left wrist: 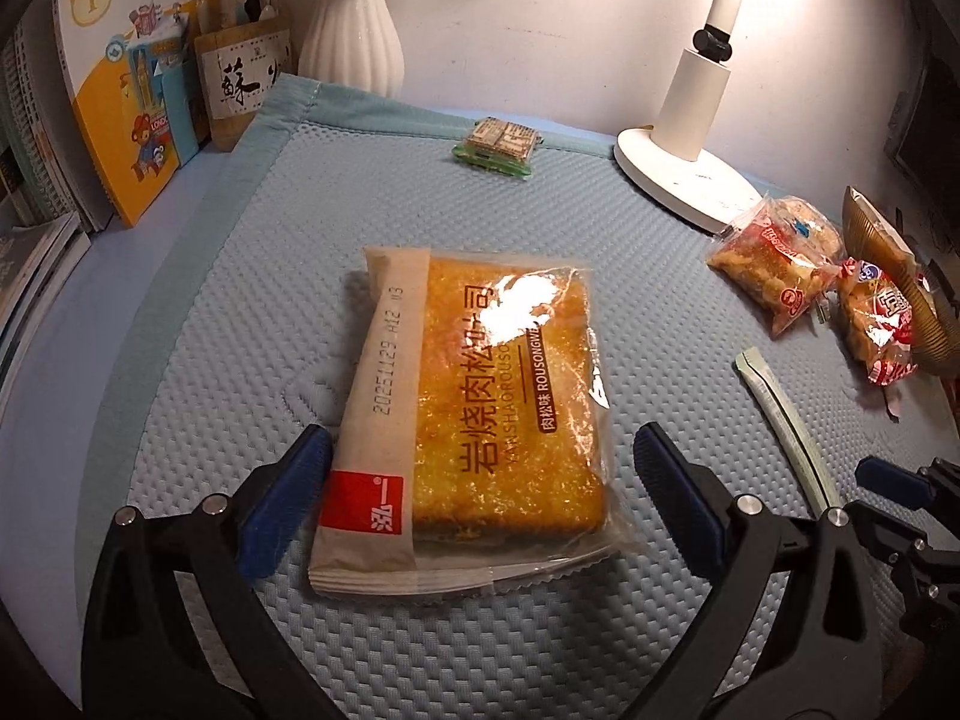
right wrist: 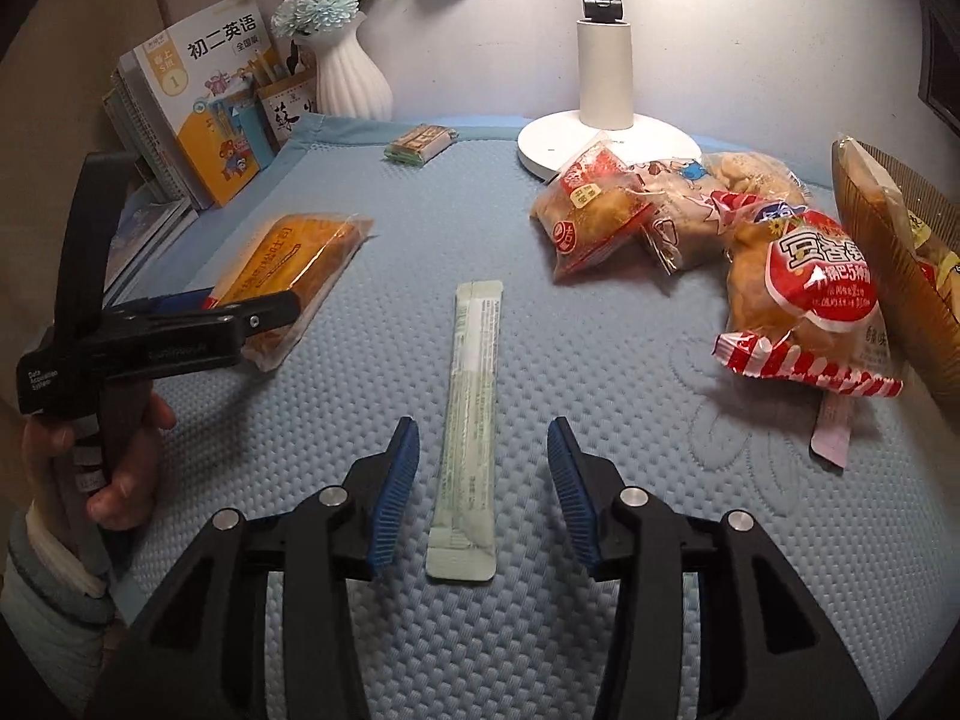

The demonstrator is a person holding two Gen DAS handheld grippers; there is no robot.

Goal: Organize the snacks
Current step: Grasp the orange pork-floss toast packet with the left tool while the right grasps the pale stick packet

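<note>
An orange toast packet (left wrist: 474, 414) lies flat on the blue mat, its near end between the blue pads of my open left gripper (left wrist: 480, 480); the pads stand beside it, apart from the wrapper. The same toast packet (right wrist: 294, 270) shows at the left in the right wrist view, with the left gripper (right wrist: 240, 312) at its near end. A long pale green stick sachet (right wrist: 471, 420) lies lengthwise between the fingers of my open right gripper (right wrist: 483, 486), untouched. The stick sachet (left wrist: 786, 420) also shows in the left wrist view, with the right gripper's blue pad just beyond its near end.
Red-wrapped snack bags (right wrist: 804, 294) pile at the right beside a golden basket (right wrist: 888, 252). A small green packet (right wrist: 420, 141) lies at the mat's far edge. A white lamp base (right wrist: 606, 138), a white vase (right wrist: 348, 78), a pen holder and books (right wrist: 204, 102) line the back.
</note>
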